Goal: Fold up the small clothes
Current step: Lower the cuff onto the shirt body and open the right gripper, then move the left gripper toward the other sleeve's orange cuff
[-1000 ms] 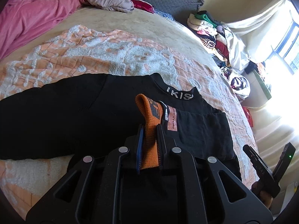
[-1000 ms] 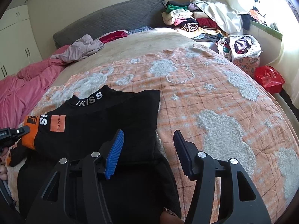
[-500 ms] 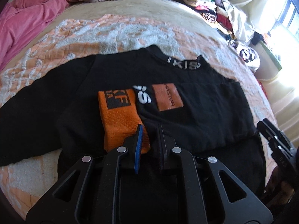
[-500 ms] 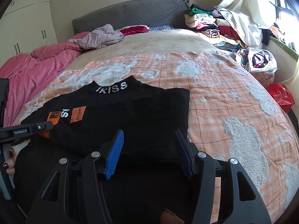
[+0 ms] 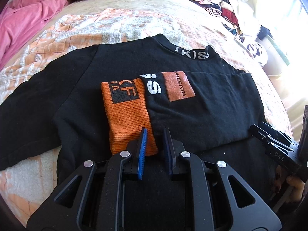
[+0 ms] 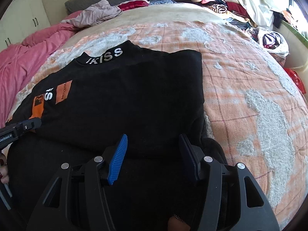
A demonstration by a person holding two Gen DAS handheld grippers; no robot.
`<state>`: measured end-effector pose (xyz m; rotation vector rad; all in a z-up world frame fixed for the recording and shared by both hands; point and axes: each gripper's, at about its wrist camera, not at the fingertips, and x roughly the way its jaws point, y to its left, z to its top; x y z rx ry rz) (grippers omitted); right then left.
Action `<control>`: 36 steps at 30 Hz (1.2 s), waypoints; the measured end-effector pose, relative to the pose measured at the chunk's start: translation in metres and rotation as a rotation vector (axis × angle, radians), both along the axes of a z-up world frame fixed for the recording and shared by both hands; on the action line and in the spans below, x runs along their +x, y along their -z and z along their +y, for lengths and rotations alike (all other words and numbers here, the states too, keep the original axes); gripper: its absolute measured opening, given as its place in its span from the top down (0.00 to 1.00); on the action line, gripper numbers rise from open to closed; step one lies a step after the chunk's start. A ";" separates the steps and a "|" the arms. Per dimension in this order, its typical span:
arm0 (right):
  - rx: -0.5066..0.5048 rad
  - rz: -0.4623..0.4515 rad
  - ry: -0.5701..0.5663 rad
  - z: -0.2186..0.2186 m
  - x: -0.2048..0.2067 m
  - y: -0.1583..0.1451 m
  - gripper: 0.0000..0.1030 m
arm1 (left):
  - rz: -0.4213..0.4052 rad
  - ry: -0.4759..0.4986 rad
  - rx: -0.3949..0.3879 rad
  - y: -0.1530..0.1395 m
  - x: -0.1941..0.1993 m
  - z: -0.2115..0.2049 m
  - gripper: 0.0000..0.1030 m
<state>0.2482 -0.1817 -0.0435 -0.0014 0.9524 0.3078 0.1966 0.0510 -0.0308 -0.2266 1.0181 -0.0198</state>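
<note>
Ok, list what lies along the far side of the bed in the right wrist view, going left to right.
pink duvet → crumpled mauve garment → red cloth → heap of mixed clothes → white bag of clothes

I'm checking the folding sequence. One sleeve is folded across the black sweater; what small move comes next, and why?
Probably lift the left hand-held gripper clear: its jaws are opening, and the orange cuff lies flat on the black sweater. The other sleeve is unfolded.
</note>
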 end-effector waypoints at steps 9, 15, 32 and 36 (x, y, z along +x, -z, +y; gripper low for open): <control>0.076 -0.032 -0.020 -0.005 -0.017 -0.015 0.45 | -0.032 -0.017 -0.022 -0.015 -0.010 0.003 0.84; 0.094 -0.072 -0.031 -0.004 -0.027 -0.028 0.33 | -0.062 -0.024 -0.020 -0.027 -0.018 0.001 0.74; 0.086 -0.233 -0.075 0.023 -0.054 -0.059 0.08 | -0.120 -0.164 -0.024 -0.043 -0.065 0.052 0.26; 0.065 -0.250 -0.094 0.032 -0.059 -0.061 0.07 | -0.126 -0.215 -0.039 -0.041 -0.074 0.069 0.21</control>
